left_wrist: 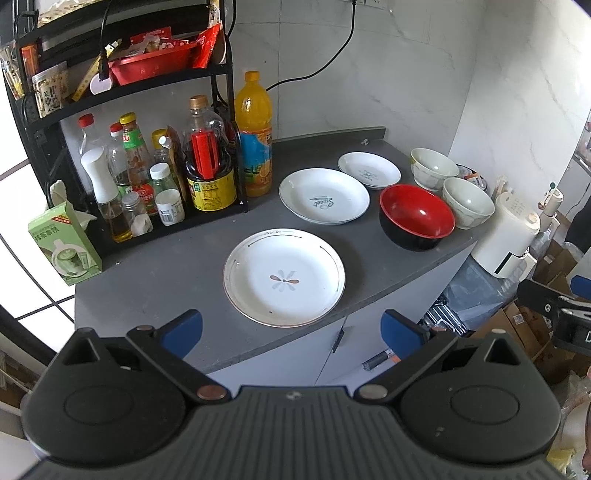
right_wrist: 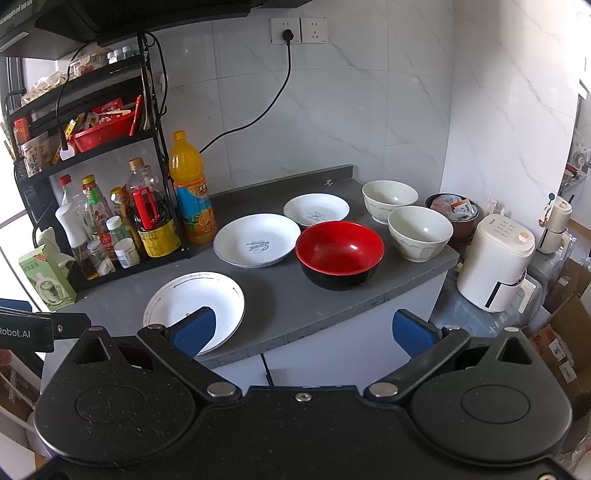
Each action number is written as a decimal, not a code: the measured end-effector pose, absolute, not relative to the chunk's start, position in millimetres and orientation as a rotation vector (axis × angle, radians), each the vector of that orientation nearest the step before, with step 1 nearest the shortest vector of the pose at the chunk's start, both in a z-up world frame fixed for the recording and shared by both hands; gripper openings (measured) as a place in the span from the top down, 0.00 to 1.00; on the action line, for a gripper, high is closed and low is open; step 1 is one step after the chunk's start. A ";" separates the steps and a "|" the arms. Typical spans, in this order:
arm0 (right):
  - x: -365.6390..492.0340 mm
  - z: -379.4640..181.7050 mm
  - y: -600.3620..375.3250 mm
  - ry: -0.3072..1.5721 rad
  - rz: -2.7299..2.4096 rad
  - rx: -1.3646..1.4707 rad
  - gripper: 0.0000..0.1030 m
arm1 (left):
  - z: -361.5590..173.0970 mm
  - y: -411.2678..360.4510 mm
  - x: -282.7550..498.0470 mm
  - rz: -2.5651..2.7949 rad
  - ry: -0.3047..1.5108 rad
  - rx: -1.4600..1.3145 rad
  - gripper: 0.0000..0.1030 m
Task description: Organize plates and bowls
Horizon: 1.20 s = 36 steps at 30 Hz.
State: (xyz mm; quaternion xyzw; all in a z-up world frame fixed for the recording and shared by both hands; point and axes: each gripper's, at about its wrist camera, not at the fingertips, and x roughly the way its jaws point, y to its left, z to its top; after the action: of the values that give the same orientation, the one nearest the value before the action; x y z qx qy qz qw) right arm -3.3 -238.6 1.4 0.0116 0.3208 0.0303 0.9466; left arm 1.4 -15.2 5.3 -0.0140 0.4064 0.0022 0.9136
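Counter [left_wrist: 192, 266], matte grey slab with a curved front edge, fills the middle of both views. On it I see three glossy white plates: a flower plate [left_wrist: 283, 277] at frame centre in the left view, a lettered plate [left_wrist: 324, 195] above it, and a small plate [left_wrist: 369, 170] further up and right. A bowl [left_wrist: 416, 217], red inside and black outside, sits just right of the lettered plate; two pale, faceted bowls [left_wrist: 468, 202] stand toward the right edge, all apart from one another. My left gripper [left_wrist: 291, 330] is spread wide, blue pads empty, low in the frame before the flower plate. My right gripper [right_wrist: 303, 330] is likewise wide and empty. Only the right view shows the wall sockets [right_wrist: 298, 30] at top centre and a dark bowl [right_wrist: 452, 214] of packets behind the pale ones; there one blue pad overlaps the flower plate. A black wire rack [left_wrist: 225, 122] of bottles occupies the left.
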 end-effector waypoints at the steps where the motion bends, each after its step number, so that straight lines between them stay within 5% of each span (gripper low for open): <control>1: -3.2 1.0 -238.1 0.653 0.062 0.023 0.00 | 5.3 -14.9 0.7 0.006 0.835 -0.028 0.01; 36: 1.1 -1.9 -252.5 0.657 0.097 0.038 0.00 | 8.0 -19.1 6.5 0.035 0.841 -0.060 0.01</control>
State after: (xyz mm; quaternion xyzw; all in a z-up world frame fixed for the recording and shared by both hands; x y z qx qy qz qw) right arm 1.1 -252.5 -1.9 0.0185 0.3225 0.0478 0.9452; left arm 6.5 -19.1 8.0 -0.0291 0.4080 0.0171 0.9124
